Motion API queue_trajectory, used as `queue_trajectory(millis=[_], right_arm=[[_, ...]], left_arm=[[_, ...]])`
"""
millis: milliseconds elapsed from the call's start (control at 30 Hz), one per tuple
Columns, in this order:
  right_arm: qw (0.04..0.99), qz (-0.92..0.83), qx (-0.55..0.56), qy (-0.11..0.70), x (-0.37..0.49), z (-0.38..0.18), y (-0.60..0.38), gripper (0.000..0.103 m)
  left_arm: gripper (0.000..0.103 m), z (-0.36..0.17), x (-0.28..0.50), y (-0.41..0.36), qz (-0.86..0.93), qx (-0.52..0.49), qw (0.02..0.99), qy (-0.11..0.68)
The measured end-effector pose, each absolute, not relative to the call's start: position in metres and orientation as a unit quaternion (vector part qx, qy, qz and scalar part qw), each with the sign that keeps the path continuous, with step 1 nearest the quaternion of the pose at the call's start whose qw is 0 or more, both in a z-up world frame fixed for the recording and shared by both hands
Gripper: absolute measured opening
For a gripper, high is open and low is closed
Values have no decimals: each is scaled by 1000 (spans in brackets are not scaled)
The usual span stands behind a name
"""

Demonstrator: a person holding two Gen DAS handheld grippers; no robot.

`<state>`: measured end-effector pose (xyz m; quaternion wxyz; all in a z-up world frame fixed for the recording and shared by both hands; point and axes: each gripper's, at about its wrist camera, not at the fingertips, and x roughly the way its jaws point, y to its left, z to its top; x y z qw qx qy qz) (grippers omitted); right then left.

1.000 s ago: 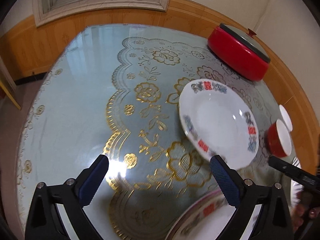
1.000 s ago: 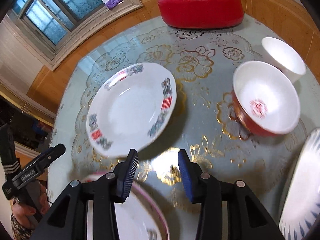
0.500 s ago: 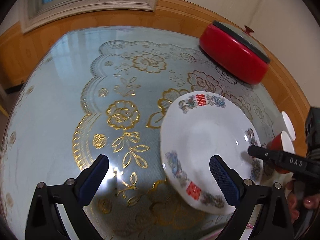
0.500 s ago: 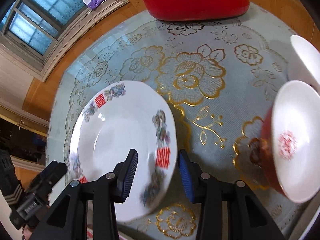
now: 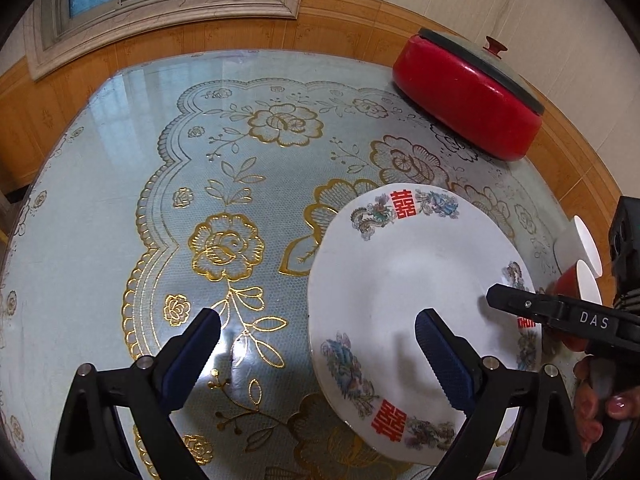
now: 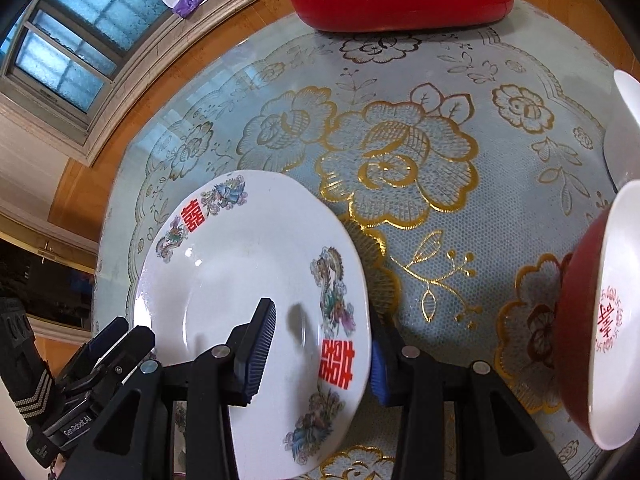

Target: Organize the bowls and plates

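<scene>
— Starting at the left, what did we have?

— Our left gripper [image 5: 318,338] hung spread wide over the table [image 5: 120,200], its blue pads well apart. One pad stood above the gold flower pattern, the other above the white plate [image 5: 400,280]. Neither touched anything that we could make out.

— And the plate itself?

— It sat just right of the table's middle (white, with red double-happiness marks and painted birds round the rim). In the right wrist view the same plate [image 6: 240,272] looked tilted, with its near rim running between the two pads of our right gripper [image 6: 322,350]. One pad lay over the plate's well, the other dropped behind the rim's outer edge. The jaws were at a narrow gap, straddling that rim; whether they actually pinched it we could not tell.

— Further right?

— A red pot with a dark lid [image 5: 468,96] stood at the far edge of the table, beyond the plate. At the right side was a red bowl with a white inside [image 6: 600,320], close to the plate but apart from it. Just beyond it was a white bowl [image 6: 626,128], half cut off by the frame.
</scene>
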<state>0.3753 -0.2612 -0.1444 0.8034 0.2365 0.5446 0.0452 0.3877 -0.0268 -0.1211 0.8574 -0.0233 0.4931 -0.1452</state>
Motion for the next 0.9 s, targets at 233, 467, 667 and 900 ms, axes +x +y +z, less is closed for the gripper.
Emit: queue_trajectory(millis=[233,467,667,900], right_arm=[[806,52,230,543,377,-144,-260,43],[805,63,230,544,377,-145,-260,43],[815,82,228,527,372,-147,-263,41],[816,74,226,527,372,-147,-262,35]], left_arm=[[98,-124,389,-33,-150,-16,857,493],[90,-126,392,-37,-165,-16,855,492],[69,-131,397,-43,-189,-1,847,498],[50,-138,397,-56,-188,43,840,507]])
